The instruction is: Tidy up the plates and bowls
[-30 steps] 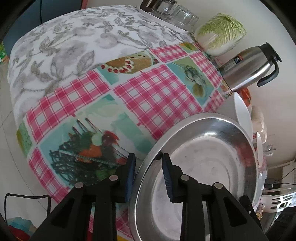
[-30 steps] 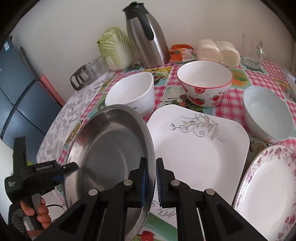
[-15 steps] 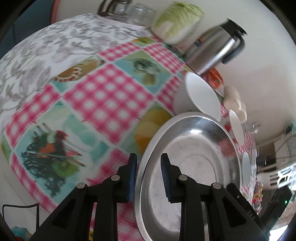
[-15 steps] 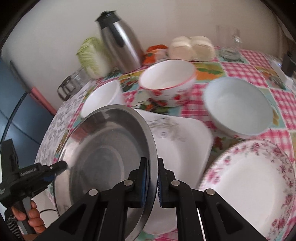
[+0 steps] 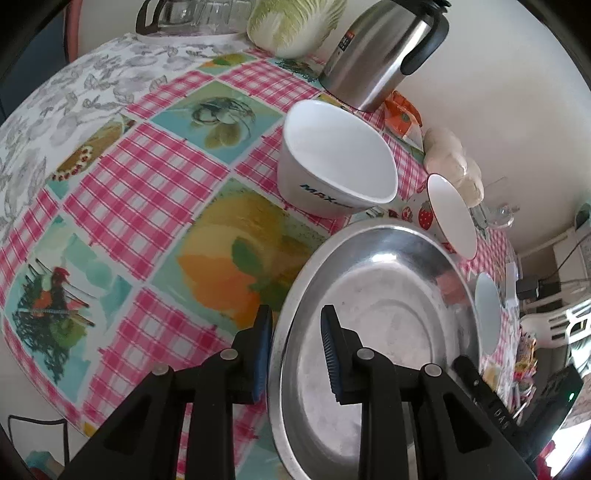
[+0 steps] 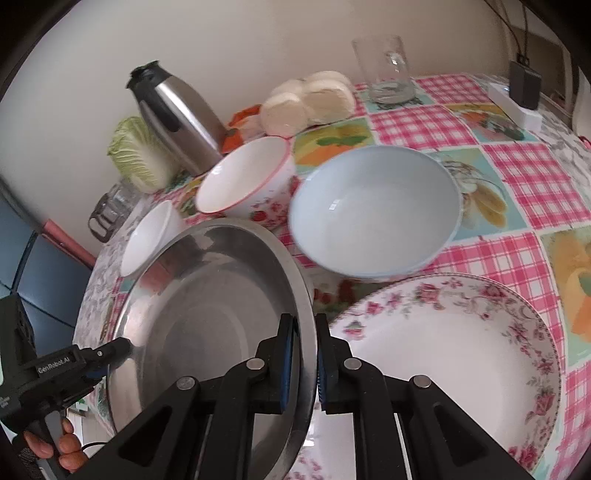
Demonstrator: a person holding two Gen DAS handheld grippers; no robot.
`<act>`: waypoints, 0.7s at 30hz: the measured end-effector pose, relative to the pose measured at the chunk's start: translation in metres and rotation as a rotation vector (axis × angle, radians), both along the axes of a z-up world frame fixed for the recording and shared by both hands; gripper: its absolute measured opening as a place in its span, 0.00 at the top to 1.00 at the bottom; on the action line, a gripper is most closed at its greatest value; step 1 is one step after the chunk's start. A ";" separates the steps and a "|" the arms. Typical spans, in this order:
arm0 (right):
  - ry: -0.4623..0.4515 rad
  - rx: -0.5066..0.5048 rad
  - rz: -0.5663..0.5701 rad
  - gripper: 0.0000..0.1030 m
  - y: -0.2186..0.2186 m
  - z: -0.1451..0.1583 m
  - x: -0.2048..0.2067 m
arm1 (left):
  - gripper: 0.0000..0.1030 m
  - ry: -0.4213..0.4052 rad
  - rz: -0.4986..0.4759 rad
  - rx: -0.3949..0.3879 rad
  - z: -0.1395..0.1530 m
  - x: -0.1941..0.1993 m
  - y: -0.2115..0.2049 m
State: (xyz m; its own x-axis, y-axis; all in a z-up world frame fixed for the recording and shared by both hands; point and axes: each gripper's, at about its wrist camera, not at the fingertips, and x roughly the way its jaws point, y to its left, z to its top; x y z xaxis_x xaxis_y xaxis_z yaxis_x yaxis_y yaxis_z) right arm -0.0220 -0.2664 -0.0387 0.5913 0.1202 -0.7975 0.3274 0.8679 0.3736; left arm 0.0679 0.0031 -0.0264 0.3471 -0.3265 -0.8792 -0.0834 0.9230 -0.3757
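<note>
Right hand-held gripper (image 6: 304, 360): your two blue-padded fingers are clenched on the rim of the steel pan (image 6: 207, 314), one inside and one outside the edge.
Left hand-held gripper (image 5: 295, 354): your fingers straddle the opposite rim of the steel pan (image 5: 388, 325) with a gap showing beside each pad, so you are not pinching it; the jaws stand released.
Steel pan: tilted and carried above the bench (image 5: 147, 184), spanning between your two tools.
Floral plate (image 6: 443, 362): lies flat just right of your right fingers, pink roses around its rim.
Blue bowl (image 6: 373, 210): upright beyond the plate, close to it.
Strawberry bowl (image 6: 243, 181): left of the blue bowl, just beside it.
White bowl (image 5: 332, 173): upright ahead of the pan in the left view, lettered "MAX" on its side.
Flask (image 5: 376, 51): steel, black handle, by the wall behind the white bowl.
Cabbage (image 5: 291, 22): beside the flask.
Glass mug (image 6: 388, 66): at the far edge, near the pale buns (image 6: 306, 99).
</note>
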 end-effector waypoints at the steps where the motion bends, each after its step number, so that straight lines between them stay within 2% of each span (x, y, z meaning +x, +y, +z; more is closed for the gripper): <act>1: -0.003 0.001 -0.006 0.88 -0.001 0.000 -0.001 | 0.73 0.004 0.013 -0.010 0.000 0.001 0.000; 6: -0.010 -0.019 -0.008 0.88 -0.005 0.000 -0.001 | 0.73 -0.017 0.067 -0.064 -0.004 0.006 0.003; 16: -0.031 -0.045 -0.015 0.88 -0.003 -0.001 0.004 | 0.74 -0.015 0.085 -0.164 -0.010 0.012 0.010; 19: -0.031 -0.051 -0.015 0.87 -0.002 0.000 0.005 | 0.73 -0.027 0.088 -0.165 -0.007 0.010 0.010; 21: -0.029 -0.056 -0.015 0.86 -0.001 0.000 0.005 | 0.73 -0.035 0.074 -0.137 -0.006 0.010 0.006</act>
